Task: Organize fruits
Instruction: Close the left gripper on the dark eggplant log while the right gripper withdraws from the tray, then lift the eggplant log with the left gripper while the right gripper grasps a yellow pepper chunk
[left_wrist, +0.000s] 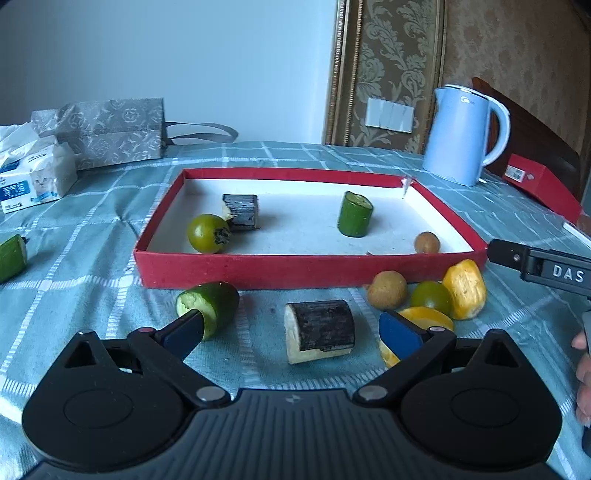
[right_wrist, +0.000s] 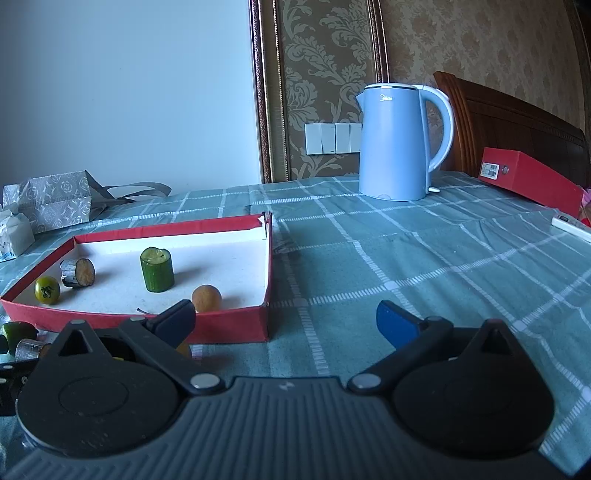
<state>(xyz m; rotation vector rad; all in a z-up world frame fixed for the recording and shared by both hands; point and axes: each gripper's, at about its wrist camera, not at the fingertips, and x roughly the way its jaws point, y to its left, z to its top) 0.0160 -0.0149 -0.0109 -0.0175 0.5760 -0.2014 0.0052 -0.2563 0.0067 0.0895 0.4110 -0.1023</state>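
Currently left claw (left_wrist: 291, 328) wide around dark-skinned chunk (left_wrist: 319, 330) at lower centre, right claw (right_wrist: 286, 321) wide and empty, red tray (left_wrist: 303, 269) mid-frame holding cucumber piece (left_wrist: 355, 214), green tomato (left_wrist: 207, 233), checked counter (left_wrist: 92, 266).

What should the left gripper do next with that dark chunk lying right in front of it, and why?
Probably ease the left gripper forward and down around the dark chunk, then close. Its fingers are wide open, with the chunk lying on the tablecloth between them. A similar dark piece already sits in the red tray, so this one likely belongs there too.
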